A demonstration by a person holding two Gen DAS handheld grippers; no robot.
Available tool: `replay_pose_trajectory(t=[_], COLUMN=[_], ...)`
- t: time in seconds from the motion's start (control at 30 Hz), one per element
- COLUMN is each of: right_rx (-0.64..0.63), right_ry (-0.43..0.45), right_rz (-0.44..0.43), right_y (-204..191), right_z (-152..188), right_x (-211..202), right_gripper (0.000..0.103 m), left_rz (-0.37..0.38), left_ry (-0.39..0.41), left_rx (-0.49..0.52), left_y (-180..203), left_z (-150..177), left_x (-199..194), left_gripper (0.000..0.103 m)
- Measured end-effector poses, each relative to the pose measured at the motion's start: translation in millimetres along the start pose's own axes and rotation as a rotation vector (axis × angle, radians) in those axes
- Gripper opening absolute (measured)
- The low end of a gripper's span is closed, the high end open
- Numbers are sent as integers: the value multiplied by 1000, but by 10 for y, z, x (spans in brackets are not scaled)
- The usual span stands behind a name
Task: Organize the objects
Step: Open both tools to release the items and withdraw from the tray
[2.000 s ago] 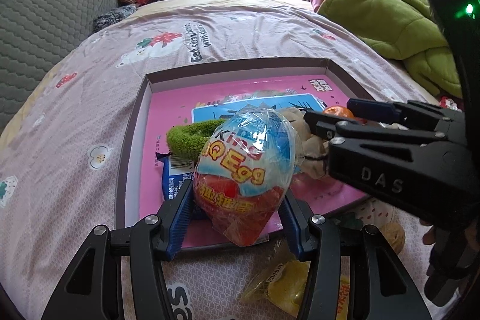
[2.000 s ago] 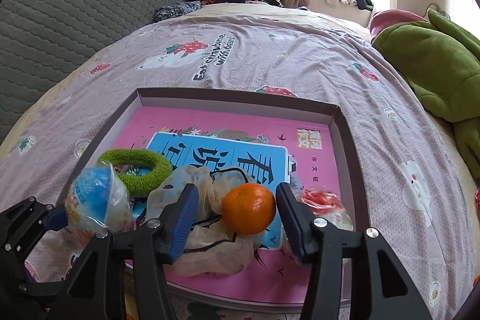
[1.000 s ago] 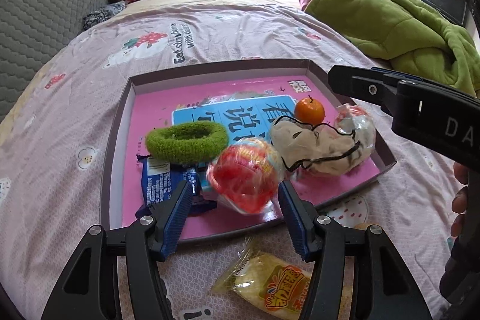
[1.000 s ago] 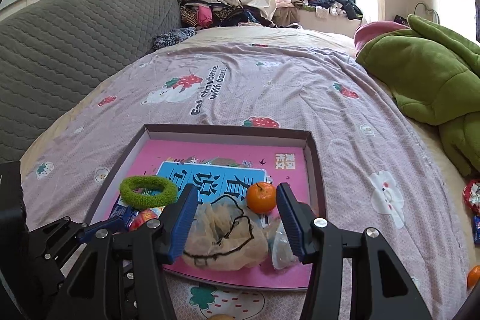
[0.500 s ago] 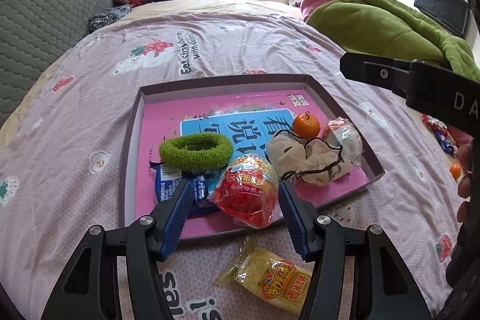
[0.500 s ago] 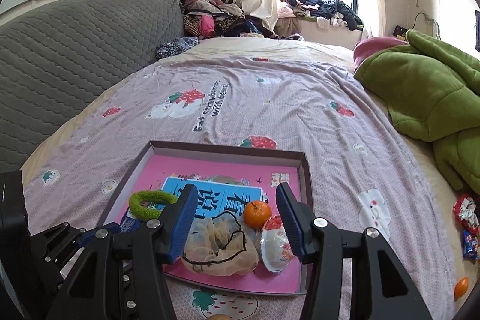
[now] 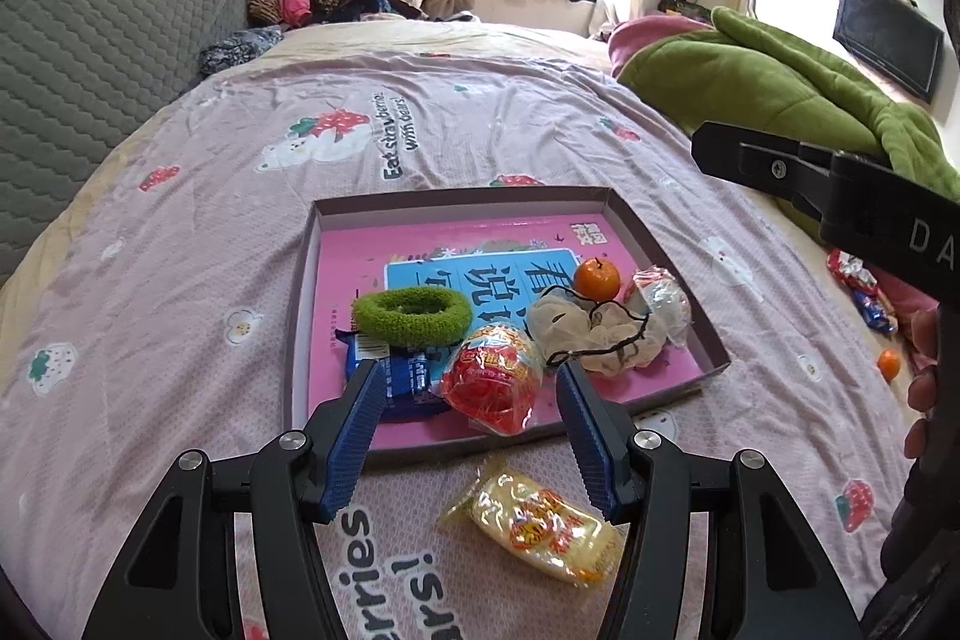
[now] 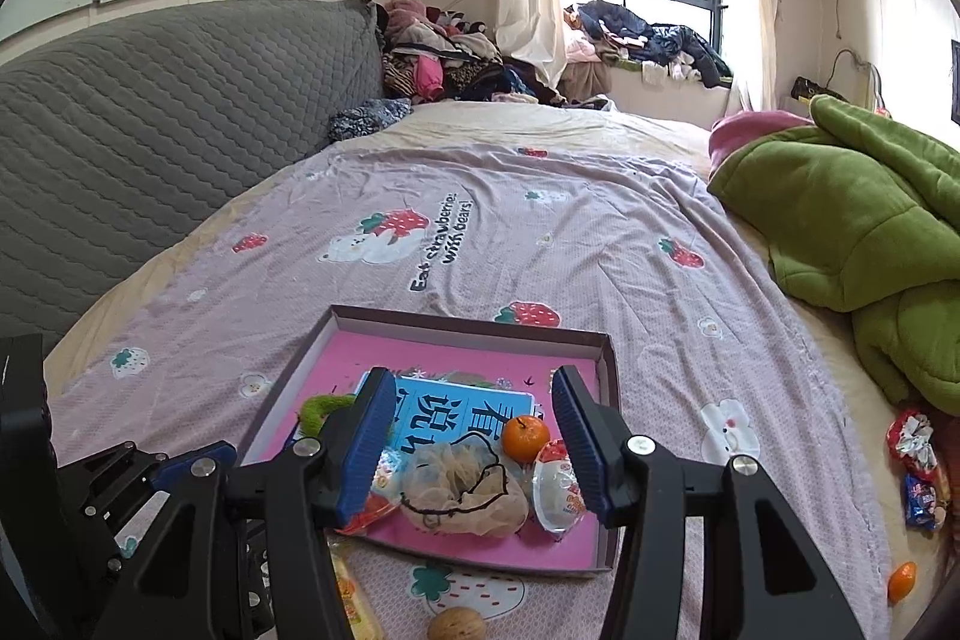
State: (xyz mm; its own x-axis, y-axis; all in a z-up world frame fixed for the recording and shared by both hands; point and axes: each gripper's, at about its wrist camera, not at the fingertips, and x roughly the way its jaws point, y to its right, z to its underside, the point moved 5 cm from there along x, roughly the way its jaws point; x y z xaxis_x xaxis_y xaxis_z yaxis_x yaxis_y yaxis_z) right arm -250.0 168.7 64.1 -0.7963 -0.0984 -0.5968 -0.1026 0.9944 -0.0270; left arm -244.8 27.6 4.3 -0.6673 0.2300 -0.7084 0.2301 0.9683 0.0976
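Left wrist view: your left gripper [image 7: 471,421] hangs above the near edge of the tray [image 7: 303,280], jaws apart with nothing gripped. The tray sits on the bedsheet [image 7: 468,124] and holds a pink book [image 7: 456,238] as its floor. On the book: a green ring [image 7: 411,307] at left, resting partly on a blue packet [image 7: 405,376]; the toy egg [image 7: 495,376] in clear wrap, lying on its side near the tray's near edge, seen between your blue pads [image 7: 354,439] but below them, untouched. Right of the egg lies a beige mesh bag [image 7: 597,328] with black cord. An orange [image 7: 596,278] sits just behind the bag. A second wrapped egg [image 7: 660,298] lies at the tray's right side. Outside the tray, on the sheet below the gripper, lies a yellow snack pack [image 7: 540,520]. Your right gripper's black body crosses the right edge of frame; fingers of your hand [image 7: 921,388] show beside it. A small orange [image 7: 888,363] and wrappers [image 7: 858,280] lie far right on the bed.

Right wrist view: your right gripper [image 8: 471,439] is parted, nothing held, above the tray [image 8: 606,370]. Between its pads you see the mesh bag [image 8: 462,490], the orange [image 8: 525,437] and the second egg [image 8: 558,490], all lying in the tray. The ring [image 8: 321,409] shows at left. A walnut [image 8: 456,625] sits on the sheet before the tray. The green blanket [image 8: 840,208] is piled at right.
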Motion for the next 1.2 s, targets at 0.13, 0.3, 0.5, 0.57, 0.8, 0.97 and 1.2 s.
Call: replay_pose_trajectory(t=[0.13, 0.3, 0.5, 0.57, 0.8, 0.97, 1.2], right_rx=[-3, -7, -9, -13, -21, -23, -35], right_ry=[15, 38, 71, 77, 99, 115, 125], right_rz=[-8, -6, -8, -11, -18, -27, -35], right_y=[-45, -79, -114, -130, -180, -202, -249], right_z=[2, 21, 9, 2, -32, -37, -11], right_x=[-142, -344, -572, -630, -822, -952, -1082], right_gripper=[54, 59, 60, 60, 60, 70, 70], left_rz=[4, 14, 16, 17, 26, 25, 13], left_ry=[8, 22, 43, 46, 77, 94, 96], left_rx=[-20, -42, -52, -54, -52, -45, -39], left_y=[2, 16, 23, 28, 61, 99, 129], left_z=[7, 31, 48, 49, 19, -11, 12], left_x=[-158, -351, -572, -625, -855, -990, -1086], left_gripper=[61, 61, 61, 61, 61, 61, 61])
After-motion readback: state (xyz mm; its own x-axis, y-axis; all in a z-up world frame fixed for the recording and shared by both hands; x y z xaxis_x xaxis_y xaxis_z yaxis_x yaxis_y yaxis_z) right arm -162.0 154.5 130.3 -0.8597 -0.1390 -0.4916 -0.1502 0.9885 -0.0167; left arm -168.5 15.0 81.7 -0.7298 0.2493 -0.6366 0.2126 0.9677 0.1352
